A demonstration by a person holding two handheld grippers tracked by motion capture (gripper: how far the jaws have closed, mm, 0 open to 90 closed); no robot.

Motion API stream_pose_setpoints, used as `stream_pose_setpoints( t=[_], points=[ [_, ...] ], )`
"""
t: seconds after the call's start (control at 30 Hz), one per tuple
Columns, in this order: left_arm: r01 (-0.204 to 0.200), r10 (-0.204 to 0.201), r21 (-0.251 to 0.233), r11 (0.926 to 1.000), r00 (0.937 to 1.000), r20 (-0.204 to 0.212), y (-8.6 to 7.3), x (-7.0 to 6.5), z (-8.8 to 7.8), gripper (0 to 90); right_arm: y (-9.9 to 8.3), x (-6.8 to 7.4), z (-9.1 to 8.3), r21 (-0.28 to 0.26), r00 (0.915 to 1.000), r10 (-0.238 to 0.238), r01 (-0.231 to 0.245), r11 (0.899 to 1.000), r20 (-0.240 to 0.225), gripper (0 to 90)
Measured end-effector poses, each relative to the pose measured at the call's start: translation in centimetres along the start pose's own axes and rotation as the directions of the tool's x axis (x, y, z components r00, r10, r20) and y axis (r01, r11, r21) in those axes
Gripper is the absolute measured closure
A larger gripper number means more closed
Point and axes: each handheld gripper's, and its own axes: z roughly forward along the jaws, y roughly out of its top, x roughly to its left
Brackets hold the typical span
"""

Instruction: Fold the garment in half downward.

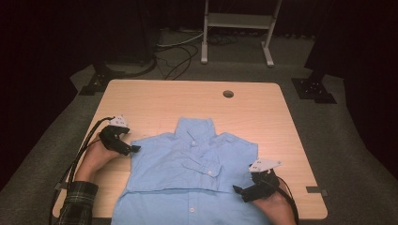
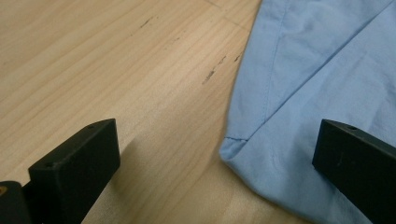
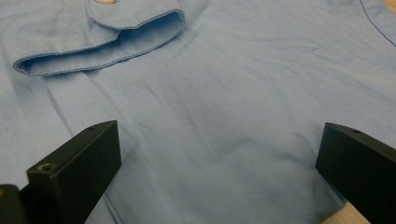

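Nearest the person, the light blue shirt (image 1: 187,173) lay flat and partly folded on the wooden table (image 1: 155,101), its lower part reaching the near edge and its collar (image 1: 196,127) pointing away toward the far side. The right gripper (image 1: 245,191) hovered low at the shirt's right edge with its jaws spread wide and nothing between them; in the right gripper view only smooth blue cloth lay under the jaws, with a buttoned cuff (image 3: 100,44) folded across the fabric beyond. A little farther off, the left gripper (image 1: 133,149) sat at the shirt's upper left corner, jaws likewise wide apart and empty; in the left gripper view a folded corner of the shirt (image 2: 243,144) lay between them, one jaw over bare wood and the other over cloth. The work in hand looked like the next fold. The risk, as I judged it, was uneven grips: the left jaws straddled the very edge and might close on a single layer or slip off the corner, while the right jaws stood over flat cloth with no edge to catch and might pinch only the top layer. Lifting then would pull the fold open or drag the cuff askew. Beyond the collar the table was bare up to a round cable hole (image 1: 228,93).
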Motion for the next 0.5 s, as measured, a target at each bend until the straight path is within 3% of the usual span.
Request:
stream_pose_setpoints(
  t=[0.13,0.27,0.5],
  points=[
    [0.006,-0.006,-0.034,0.9994,1.0000,-0.004,-0.4,0.0,0.0,0.0,0.6,-0.6,-0.4,0.012,0.9995,0.009,-0.009,1.000,-0.029,0.0],
    [0.010,-0.010,-0.034,0.9994,0.9999,-0.008,-0.4,-0.1,0.0,0.0,1.4,-1.7,-1.1,-0.015,0.9999,0.008,-0.008,1.000,-0.014,0.0],
    [0.011,-0.011,-0.034,0.9994,0.9999,-0.008,-0.4,-0.1,0.0,0.0,3.5,-5.5,-1.7,-0.037,0.9999,0.009,-0.009,0.999,0.010,0.0]
  ],
)
